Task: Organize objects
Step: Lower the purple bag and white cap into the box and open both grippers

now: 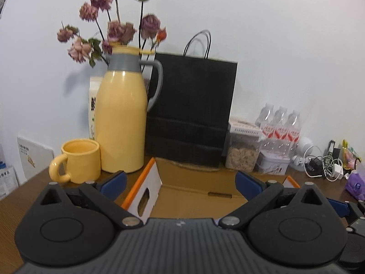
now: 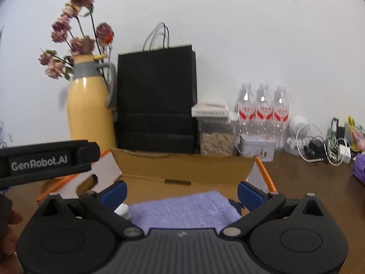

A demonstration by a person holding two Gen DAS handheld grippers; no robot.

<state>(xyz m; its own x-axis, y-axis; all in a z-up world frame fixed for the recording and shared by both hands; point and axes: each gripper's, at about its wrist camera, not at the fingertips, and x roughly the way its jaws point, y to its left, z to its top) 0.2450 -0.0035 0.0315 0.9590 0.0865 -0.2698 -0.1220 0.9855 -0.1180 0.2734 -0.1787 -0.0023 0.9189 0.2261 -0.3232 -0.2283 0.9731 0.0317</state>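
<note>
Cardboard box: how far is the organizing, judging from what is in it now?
Done, it seems: a folded purple cloth and a small white bottle already lie inside the cardboard box. In hand: nothing; left gripper and right gripper both have open, empty jaws above the box. Possibly left: the yellow mug and thermos stand outside, on the table.

Home desk against wall: thermos jug [image 1: 121,114], mug [image 1: 78,161], dried flowers [image 1: 109,27], charger tangle [image 1: 324,164].
</note>
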